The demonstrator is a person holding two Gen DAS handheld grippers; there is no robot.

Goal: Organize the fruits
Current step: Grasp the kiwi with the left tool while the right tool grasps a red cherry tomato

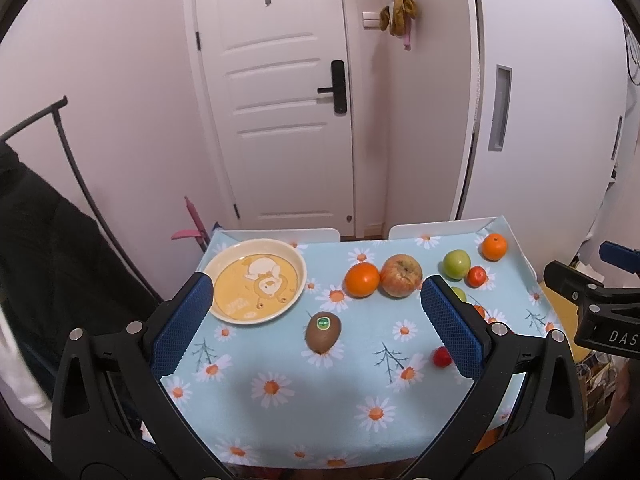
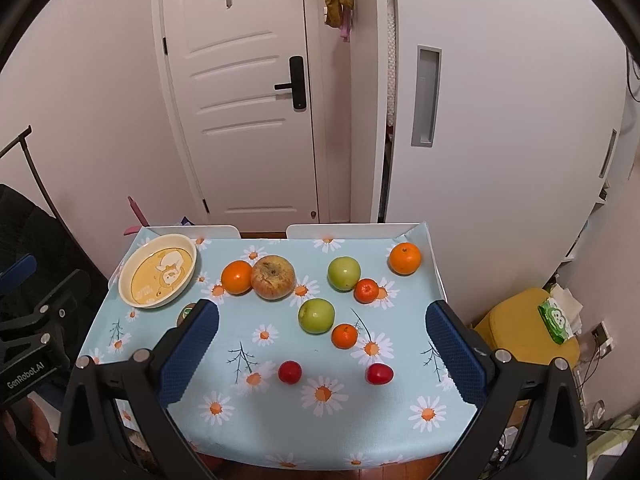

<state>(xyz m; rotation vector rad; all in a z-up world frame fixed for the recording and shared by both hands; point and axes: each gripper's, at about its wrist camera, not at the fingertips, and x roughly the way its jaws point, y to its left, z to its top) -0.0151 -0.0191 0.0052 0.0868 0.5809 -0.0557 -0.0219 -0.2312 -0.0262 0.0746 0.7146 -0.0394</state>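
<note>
Your left gripper (image 1: 316,300) gapes wide over the kiwi (image 1: 323,331), touching nothing. Your right gripper (image 2: 322,320) hangs equally spread, empty, above the cloth (image 2: 280,420).

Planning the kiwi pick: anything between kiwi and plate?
Nothing: bare cloth between kiwi and plate, left wrist view.

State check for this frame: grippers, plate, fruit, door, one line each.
left gripper: open, holds nothing
right gripper: open, holds nothing
plate: upright, empty
kiwi: on the tablecloth, sticker up
large apple: on the cloth, touching an orange
two red fruits: on the cloth, apart
door: shut
</note>
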